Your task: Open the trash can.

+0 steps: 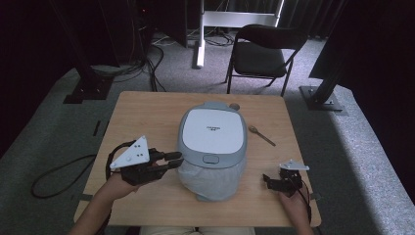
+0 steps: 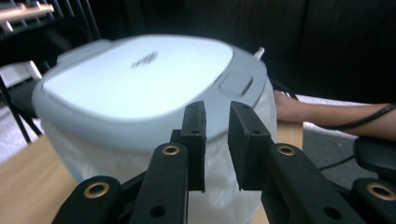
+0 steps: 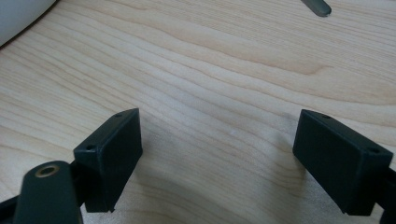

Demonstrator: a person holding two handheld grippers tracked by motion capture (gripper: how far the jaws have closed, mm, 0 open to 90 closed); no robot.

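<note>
Rice cooker (image 1: 212,142) standing near the middle of the worktop (image 1: 142,112), lid down, pale grey rim around a white top panel, release button (image 1: 211,159) on the near edge. Lower body pale, perhaps wrapped in something translucent; hard to tell.

Left gripper (image 1: 172,160) level with the cooker's near left flank, tips just beside the lid rim, nearly closed with a narrow slit between the jaws and nothing in it. In the left gripper view, left gripper (image 2: 217,140) aimed at the cooker's side wall below the rim, the button up and to the right of the tips.

Right gripper (image 1: 272,181) resting to the right of the cooker and well apart from it, spread wide over bare wood and empty; same wide spread in the right gripper view (image 3: 217,158). Wooden spoon (image 1: 262,135) lying right of the cooker, farther back than that gripper.

Likely risks from here: a sideways push from the narrowed jaws sliding the cooker across smooth wood, since nothing braces the far side. A press landing off the button, on the rim, leaving the latch shut. A sprung lid swinging up into the left gripper's plate. A slippery lower surface giving way under any pinch.
</note>
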